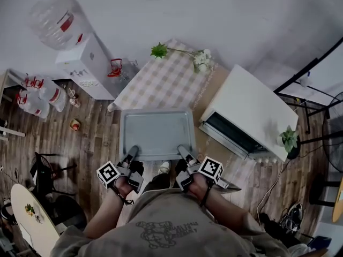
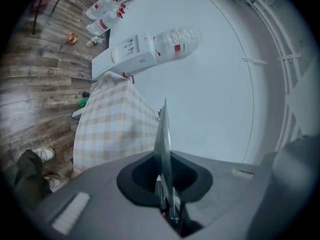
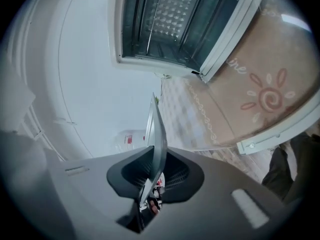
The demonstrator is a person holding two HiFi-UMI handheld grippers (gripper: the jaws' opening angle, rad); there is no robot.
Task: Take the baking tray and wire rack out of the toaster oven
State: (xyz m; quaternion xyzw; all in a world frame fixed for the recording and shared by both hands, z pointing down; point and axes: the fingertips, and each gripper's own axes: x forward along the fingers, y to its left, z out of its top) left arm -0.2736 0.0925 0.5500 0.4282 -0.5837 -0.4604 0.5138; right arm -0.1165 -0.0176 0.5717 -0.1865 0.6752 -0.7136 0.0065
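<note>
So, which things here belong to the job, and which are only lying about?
Job: baking tray, clamped in the jaws of the left gripper and right gripper; toaster oven, open.
Lying about: flowers, water dispenser, water bottles, checked tablecloth, potted plant.

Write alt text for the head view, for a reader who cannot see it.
The left gripper and right gripper clamp the near edge of a grey baking tray over a checked tablecloth. A white toaster oven stands open beside it.
</note>
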